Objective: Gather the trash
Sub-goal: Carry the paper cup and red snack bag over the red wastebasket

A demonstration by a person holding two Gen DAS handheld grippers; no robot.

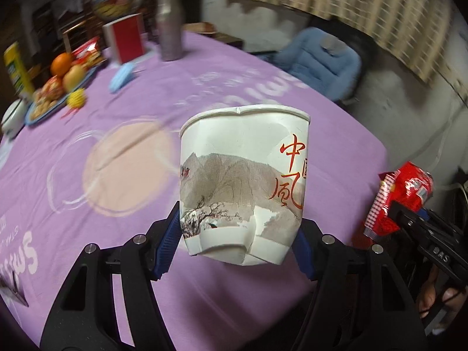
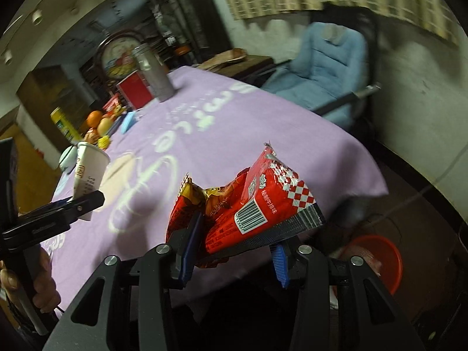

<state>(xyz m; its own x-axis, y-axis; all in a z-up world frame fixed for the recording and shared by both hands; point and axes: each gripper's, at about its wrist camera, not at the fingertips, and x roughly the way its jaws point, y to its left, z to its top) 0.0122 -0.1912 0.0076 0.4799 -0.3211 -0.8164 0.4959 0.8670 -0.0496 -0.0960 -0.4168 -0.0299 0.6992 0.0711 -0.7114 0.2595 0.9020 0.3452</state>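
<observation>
Left gripper (image 1: 238,251) clamps the dented cup (image 1: 244,181); right gripper (image 2: 234,256) pinches the wrapper (image 2: 248,204), both above the table (image 1: 87,204). Keep both grips firm; carry to the red bin (image 2: 380,257).

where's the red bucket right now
In the right wrist view, the red bucket sits on the floor at lower right, beyond the table's edge, right of the right hand-held gripper holding the red snack wrapper.

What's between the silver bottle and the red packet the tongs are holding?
Only bare purple tablecloth with pale lettering lies between the silver bottle and the red packet, as the right wrist view shows.
</observation>
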